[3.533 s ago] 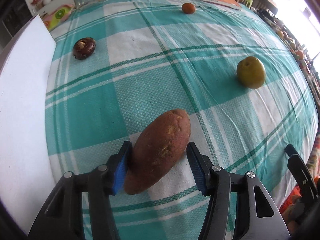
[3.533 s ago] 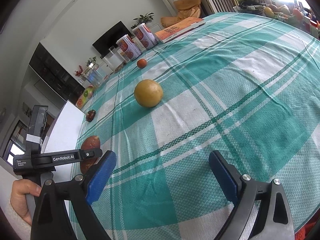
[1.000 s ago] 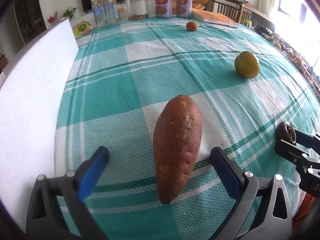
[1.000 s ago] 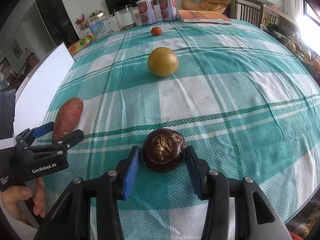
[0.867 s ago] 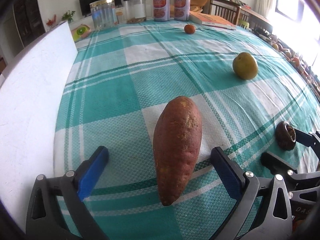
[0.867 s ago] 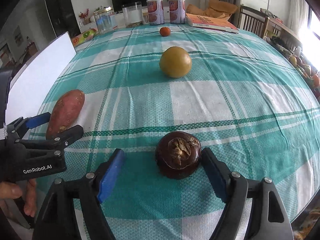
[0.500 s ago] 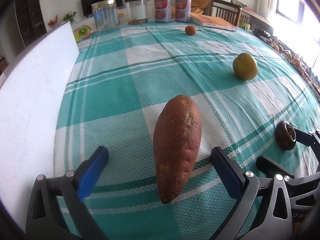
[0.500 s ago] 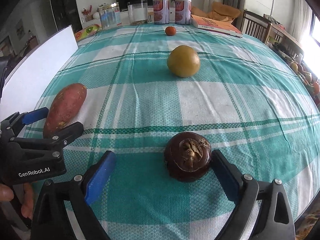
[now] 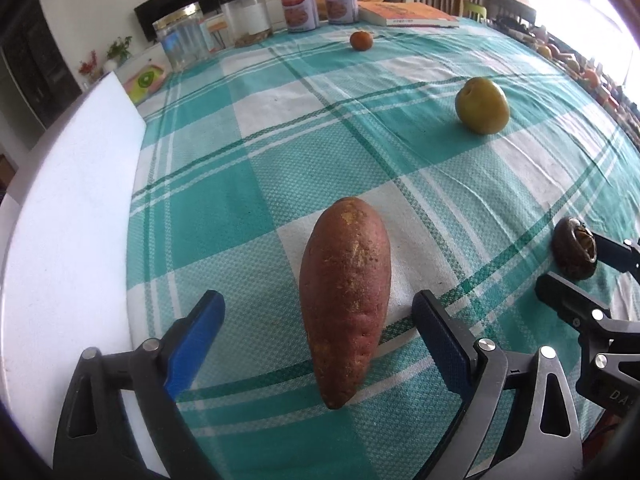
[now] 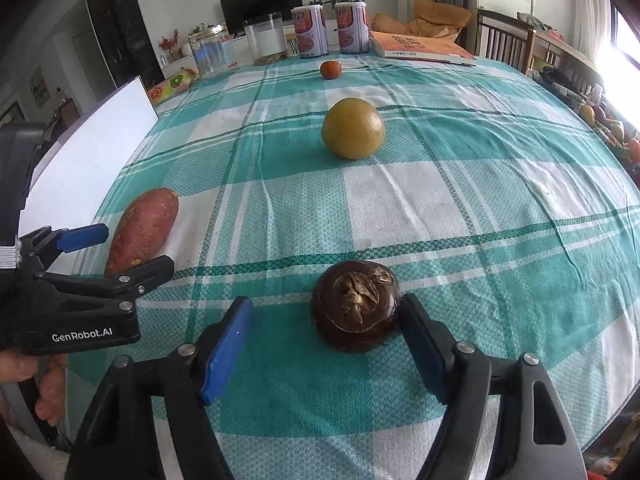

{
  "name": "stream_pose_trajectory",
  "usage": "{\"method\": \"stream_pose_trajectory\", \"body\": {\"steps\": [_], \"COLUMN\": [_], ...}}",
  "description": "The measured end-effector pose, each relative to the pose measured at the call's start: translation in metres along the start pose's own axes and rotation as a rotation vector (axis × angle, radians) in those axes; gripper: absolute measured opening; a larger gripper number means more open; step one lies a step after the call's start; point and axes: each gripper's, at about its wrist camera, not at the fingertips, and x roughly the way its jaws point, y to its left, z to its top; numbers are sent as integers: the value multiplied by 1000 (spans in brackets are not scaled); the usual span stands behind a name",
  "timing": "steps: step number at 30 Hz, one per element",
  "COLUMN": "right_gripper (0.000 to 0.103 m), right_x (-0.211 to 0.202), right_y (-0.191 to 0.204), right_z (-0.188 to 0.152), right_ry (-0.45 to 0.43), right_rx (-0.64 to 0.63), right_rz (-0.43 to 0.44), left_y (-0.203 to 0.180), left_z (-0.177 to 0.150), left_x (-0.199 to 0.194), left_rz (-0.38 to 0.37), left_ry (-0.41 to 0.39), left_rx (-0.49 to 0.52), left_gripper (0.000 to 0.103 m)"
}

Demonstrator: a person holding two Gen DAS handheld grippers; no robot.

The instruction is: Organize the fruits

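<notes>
Grip check: we are reading the sweet potato [image 9: 345, 296], lower centre between the left gripper's [image 9: 318, 340] spread, just-narrowing jaws, untouched, as dense, stiff and rough-skinned, best pinched across its thick middle.

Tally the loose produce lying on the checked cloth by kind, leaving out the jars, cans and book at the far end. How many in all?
Sweet potato: 1
Dark brown round fruit: 1
Yellow-green round fruit: 1
Small orange fruit: 1
Total: 4
</notes>
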Motion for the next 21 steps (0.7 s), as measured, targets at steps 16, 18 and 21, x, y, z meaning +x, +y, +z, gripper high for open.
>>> {"method": "stream_pose_trajectory", "body": {"steps": [16,18,21], "right_gripper": [70,70,70], "right_x": [-40,-42,-33], "right_y": [-73,-90,-78], "right_z": [-9,-14,-7], "right_ry": [-209,-212,-150], "right_rx": [372,463,407], "right_rz": [273,288,276], "left_y": [24,26,26], "left_z": [-12,-16,-19], "left_x": [-10,-12,-13], "left_rz": [-196,-208,-217], "left_ry": [-14,-20,-28], "left_rx": [-190,-205,-211], "left_gripper": [40,40,40]}}
